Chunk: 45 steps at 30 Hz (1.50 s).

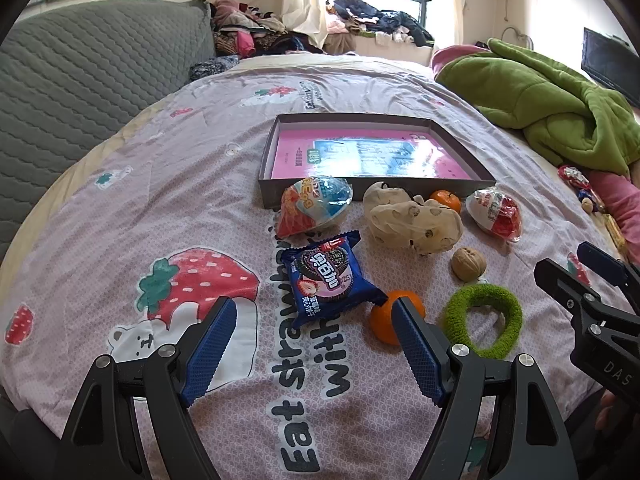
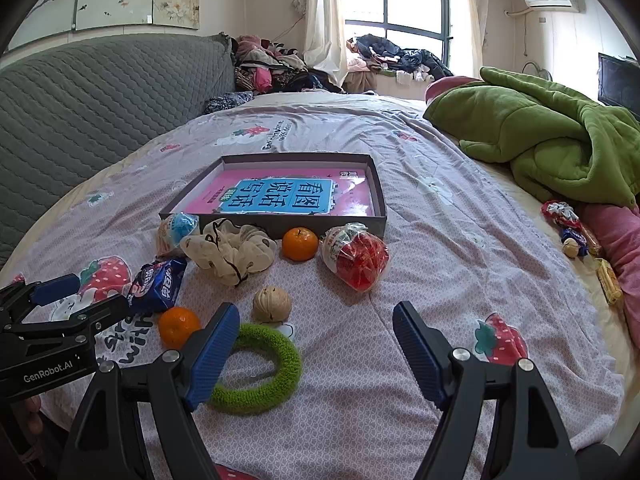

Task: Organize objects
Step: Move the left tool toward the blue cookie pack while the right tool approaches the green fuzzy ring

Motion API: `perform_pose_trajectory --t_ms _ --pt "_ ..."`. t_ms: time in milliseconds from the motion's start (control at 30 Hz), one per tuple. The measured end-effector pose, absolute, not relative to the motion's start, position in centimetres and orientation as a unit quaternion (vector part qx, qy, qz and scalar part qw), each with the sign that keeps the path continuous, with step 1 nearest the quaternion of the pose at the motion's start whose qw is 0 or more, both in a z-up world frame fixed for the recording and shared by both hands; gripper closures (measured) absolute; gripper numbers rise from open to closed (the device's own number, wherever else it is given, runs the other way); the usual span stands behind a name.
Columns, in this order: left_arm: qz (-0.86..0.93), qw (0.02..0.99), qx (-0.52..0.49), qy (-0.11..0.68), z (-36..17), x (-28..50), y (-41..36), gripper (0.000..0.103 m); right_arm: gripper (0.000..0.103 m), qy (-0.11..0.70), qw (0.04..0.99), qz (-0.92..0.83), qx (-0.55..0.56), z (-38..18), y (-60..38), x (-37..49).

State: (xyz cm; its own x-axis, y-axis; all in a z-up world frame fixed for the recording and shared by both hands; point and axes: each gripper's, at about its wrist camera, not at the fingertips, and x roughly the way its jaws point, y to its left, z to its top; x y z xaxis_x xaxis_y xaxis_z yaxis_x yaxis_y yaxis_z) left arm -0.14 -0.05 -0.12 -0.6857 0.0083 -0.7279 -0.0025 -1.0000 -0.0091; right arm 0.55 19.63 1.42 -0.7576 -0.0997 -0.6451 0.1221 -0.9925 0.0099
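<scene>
On the strawberry-print bedsheet lies a shallow grey box (image 1: 267, 168) (image 2: 378, 188) holding a pink book. In front of it sit a blue-topped toy egg (image 1: 314, 206) (image 2: 176, 230), a cream scrunchie (image 1: 412, 220) (image 2: 230, 254), a small orange (image 1: 446, 200) (image 2: 300, 244), a red toy egg (image 1: 496, 212) (image 2: 356, 258), a blue cookie packet (image 1: 330, 280) (image 2: 158, 282), a walnut (image 1: 469, 264) (image 2: 272, 305), a second orange (image 1: 380, 320) (image 2: 179, 326) and a green ring (image 1: 482, 322) (image 2: 260, 368). My left gripper (image 1: 312, 344) is open and empty, just short of the packet. My right gripper (image 2: 314, 354) is open and empty; its left finger overlaps the green ring.
A green quilt (image 1: 552, 96) (image 2: 552, 144) is piled at the right, with small wrapped snacks (image 2: 572, 232) beside it. A grey padded headboard (image 1: 80, 80) stands at the left. Clothes (image 2: 280, 64) are heaped beyond the bed under the window.
</scene>
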Motion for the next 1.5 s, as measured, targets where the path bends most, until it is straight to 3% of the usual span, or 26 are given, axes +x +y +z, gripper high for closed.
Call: perform_pose_trajectory --t_ms 1500 --pt "0.907 0.003 -0.421 -0.031 -1.3 -3.9 -0.5 0.022 0.025 0.003 0.074 -0.921 0.382 -0.7 19.2 -1.0"
